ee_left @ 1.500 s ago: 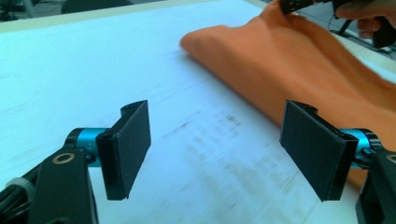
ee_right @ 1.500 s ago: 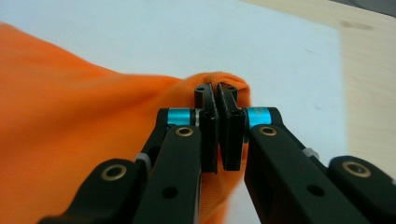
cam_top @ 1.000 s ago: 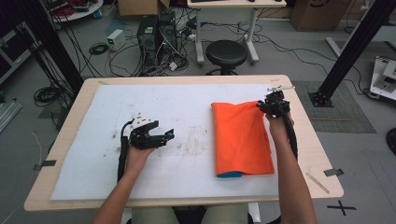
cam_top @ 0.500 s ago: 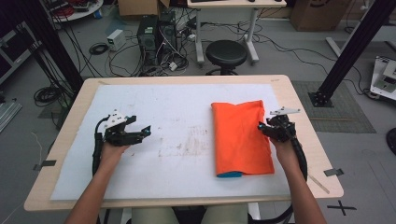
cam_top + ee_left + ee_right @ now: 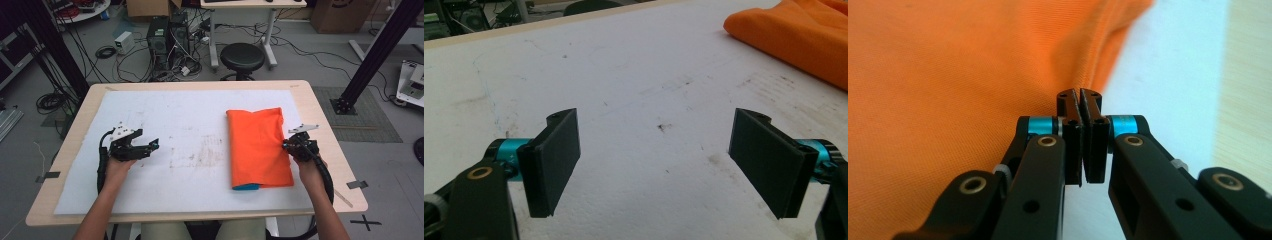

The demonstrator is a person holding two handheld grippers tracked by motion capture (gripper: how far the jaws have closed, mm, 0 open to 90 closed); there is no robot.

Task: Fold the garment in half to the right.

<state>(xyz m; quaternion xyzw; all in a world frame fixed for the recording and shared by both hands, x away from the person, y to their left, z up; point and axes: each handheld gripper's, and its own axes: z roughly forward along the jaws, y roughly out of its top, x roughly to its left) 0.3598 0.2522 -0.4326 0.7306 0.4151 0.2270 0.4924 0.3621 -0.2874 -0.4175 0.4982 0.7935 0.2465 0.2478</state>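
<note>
**On the mat: right gripper pinched at the cloth's edge**

Across the table (image 5: 320, 107) lies a white mat (image 5: 190, 130), stained near its middle. On the mat's right half sits the folded orange cloth (image 5: 257, 147), long side running away from the person, with a strip of blue showing at its near edge. The right gripper (image 5: 286, 145) rests at the cloth's right edge; its jaws have just been closing and now stand pressed together, and the right gripper view places them against a raised fold of the cloth (image 5: 948, 90), though whether fabric is caught between them cannot be told. The left gripper (image 5: 152, 145) sits on the mat's left half, well apart from the cloth, jaws spread wide over bare mat (image 5: 649, 100) with nothing between them
</note>
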